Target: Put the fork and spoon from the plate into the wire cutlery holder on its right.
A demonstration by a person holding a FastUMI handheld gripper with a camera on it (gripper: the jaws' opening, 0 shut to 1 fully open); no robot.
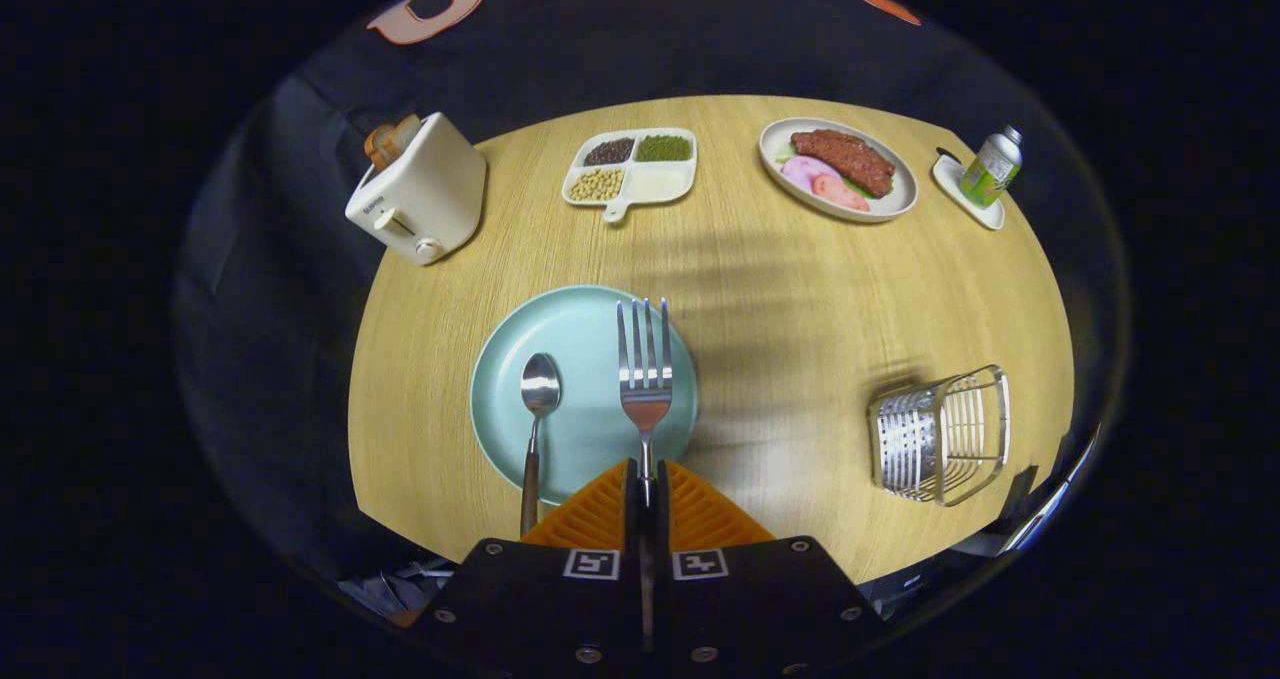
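Observation:
My gripper (646, 479) is shut on the handle of a silver fork (645, 369), whose tines point away from me over the right part of a pale blue plate (580, 439). The fork looks lifted above the plate. A spoon (538, 389) with a brown handle lies on the plate's left part, its handle running off the near rim beside my fingers. The wire cutlery holder (940, 434) stands on the table to the right of the plate, well clear of the fork.
On the round wooden table (780, 299), a white toaster (420, 194) with bread stands at the far left. A divided dish of beans (632, 171), a plate of meat (838, 169) and a green bottle (990, 169) on a small tray line the far side.

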